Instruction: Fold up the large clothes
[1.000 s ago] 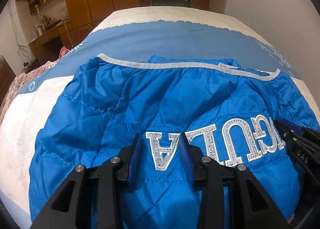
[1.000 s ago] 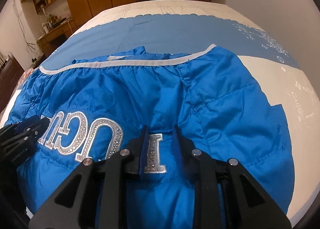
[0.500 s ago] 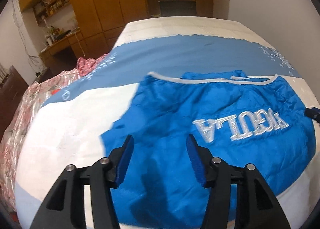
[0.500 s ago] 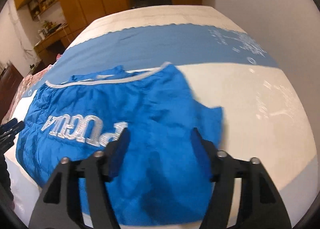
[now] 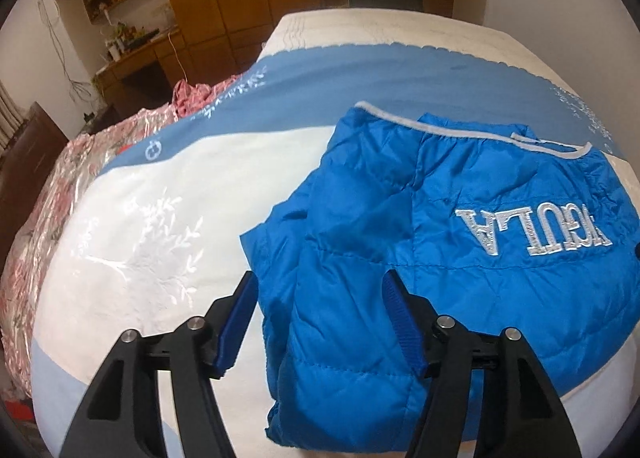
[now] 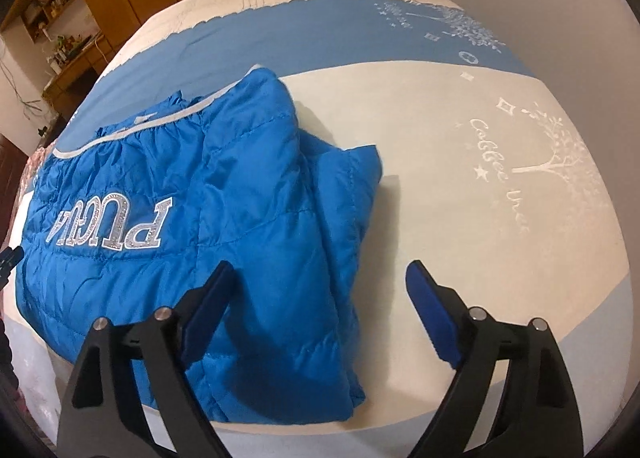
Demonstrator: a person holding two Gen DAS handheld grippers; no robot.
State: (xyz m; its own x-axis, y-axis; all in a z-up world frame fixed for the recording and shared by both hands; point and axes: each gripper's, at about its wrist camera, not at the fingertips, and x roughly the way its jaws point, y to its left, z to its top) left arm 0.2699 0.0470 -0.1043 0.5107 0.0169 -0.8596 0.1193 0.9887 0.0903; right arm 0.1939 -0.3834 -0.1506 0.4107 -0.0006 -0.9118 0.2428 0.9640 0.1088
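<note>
Blue jacket (image 5: pixel 460 258) flat on bed (image 5: pixel 132 226). Left gripper (image 5: pixel 320 298), right gripper (image 6: pixel 320 286): fingers spread wide, holding nothing.

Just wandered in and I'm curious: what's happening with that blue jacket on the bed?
A person holding a claw in each hand is folding a blue puffer jacket laid on the bed. Both the left claw and the right claw are open, gripping nothing, each at one side edge of the jacket.
</note>
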